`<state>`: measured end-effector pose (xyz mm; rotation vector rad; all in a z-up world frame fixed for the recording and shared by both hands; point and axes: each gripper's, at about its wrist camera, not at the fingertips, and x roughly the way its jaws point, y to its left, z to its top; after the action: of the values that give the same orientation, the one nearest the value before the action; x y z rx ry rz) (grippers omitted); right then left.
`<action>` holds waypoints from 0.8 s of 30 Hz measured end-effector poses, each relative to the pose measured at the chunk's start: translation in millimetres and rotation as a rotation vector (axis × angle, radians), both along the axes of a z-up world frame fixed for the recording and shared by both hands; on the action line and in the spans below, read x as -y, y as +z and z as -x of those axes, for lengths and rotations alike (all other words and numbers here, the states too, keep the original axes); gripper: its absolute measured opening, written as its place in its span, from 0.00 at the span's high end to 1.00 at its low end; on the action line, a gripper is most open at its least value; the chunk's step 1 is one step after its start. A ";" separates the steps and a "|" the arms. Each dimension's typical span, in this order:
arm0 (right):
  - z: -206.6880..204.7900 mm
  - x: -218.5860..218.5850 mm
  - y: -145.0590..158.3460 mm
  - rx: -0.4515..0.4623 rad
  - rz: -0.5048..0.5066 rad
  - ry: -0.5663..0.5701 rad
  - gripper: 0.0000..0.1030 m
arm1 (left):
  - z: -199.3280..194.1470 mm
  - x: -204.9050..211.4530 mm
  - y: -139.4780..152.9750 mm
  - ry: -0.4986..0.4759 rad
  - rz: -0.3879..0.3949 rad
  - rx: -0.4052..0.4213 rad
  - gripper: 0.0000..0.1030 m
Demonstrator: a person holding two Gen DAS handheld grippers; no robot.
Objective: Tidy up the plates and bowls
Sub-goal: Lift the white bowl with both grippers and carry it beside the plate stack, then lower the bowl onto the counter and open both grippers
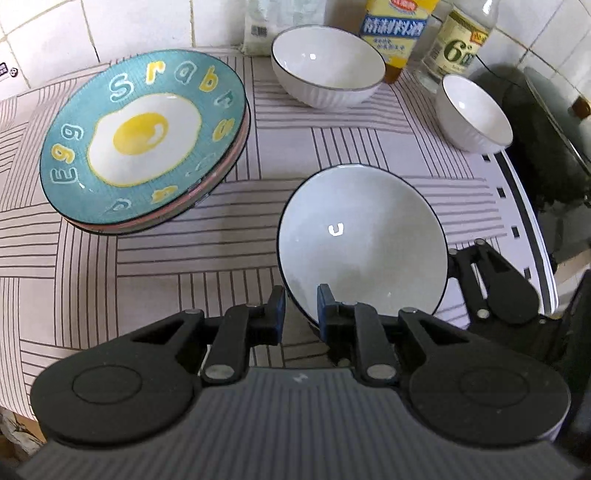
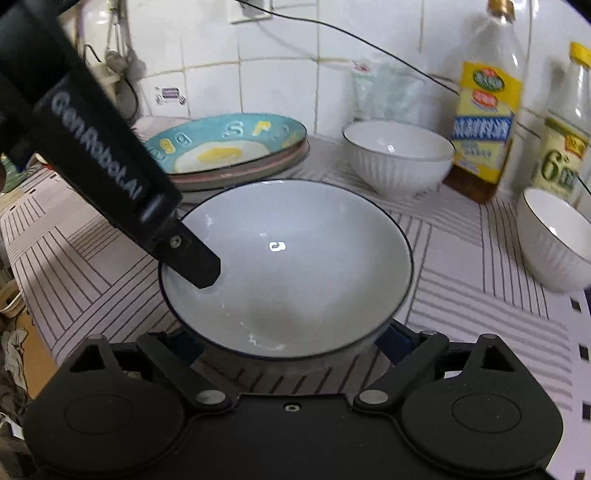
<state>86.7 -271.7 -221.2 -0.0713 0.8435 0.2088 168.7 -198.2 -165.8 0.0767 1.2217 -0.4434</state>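
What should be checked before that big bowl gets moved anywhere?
1. Left hand-held gripper straddles the wide bowl rim: ok.
2. Its grip is firm: cannot tell.
3. Right hand-held gripper open wide at the bowl's near side: ok.
4. Wide bowl empty: ok.
5. Larger ribbed bowl and smaller ribbed bowl upright and empty: ok.
6. Plate stack apart from the wide bowl: ok.

The striped surface (image 1: 155, 258) carries stacked plates (image 1: 144, 140) at ten o'clock, bowls (image 1: 327, 66) and bottles (image 1: 395, 33) toward twelve to two.
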 end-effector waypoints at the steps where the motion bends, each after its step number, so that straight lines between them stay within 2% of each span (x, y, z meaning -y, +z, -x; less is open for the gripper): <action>1: 6.4 1.8 4.1 -0.002 -0.026 -0.009 0.07 | 0.3 -1.2 1.0 -0.002 0.006 -0.005 0.83; 5: 33.5 15.6 23.9 0.005 -0.101 -0.060 0.07 | 2.7 -2.4 11.8 -0.038 0.004 -0.012 0.78; 7: 45.8 26.8 36.8 0.020 -0.128 -0.095 0.07 | 5.5 -1.9 20.6 -0.066 -0.004 -0.001 0.70; 11: 59.5 51.5 63.1 0.049 -0.191 -0.164 0.07 | 11.8 0.3 43.0 -0.125 -0.005 0.032 0.67; 15: 72.0 64.7 91.8 0.124 -0.213 -0.241 0.07 | 10.9 4.9 67.5 -0.155 0.009 0.052 0.63; 18: 71.5 71.4 104.3 0.169 -0.204 -0.281 0.07 | 4.3 11.3 84.4 -0.185 0.051 0.076 0.60; 20: 69.7 76.1 108.9 0.197 -0.195 -0.327 0.09 | -4.7 20.3 93.2 -0.216 0.080 0.101 0.60; 24: 56.0 88.3 109.0 0.223 -0.195 -0.439 0.22 | -28.3 45.0 105.6 -0.247 0.115 0.143 0.59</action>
<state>30.8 -359.9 -112.2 0.2682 0.5956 -0.1290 197.0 -243.2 -60.2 0.1591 1.0477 -0.7109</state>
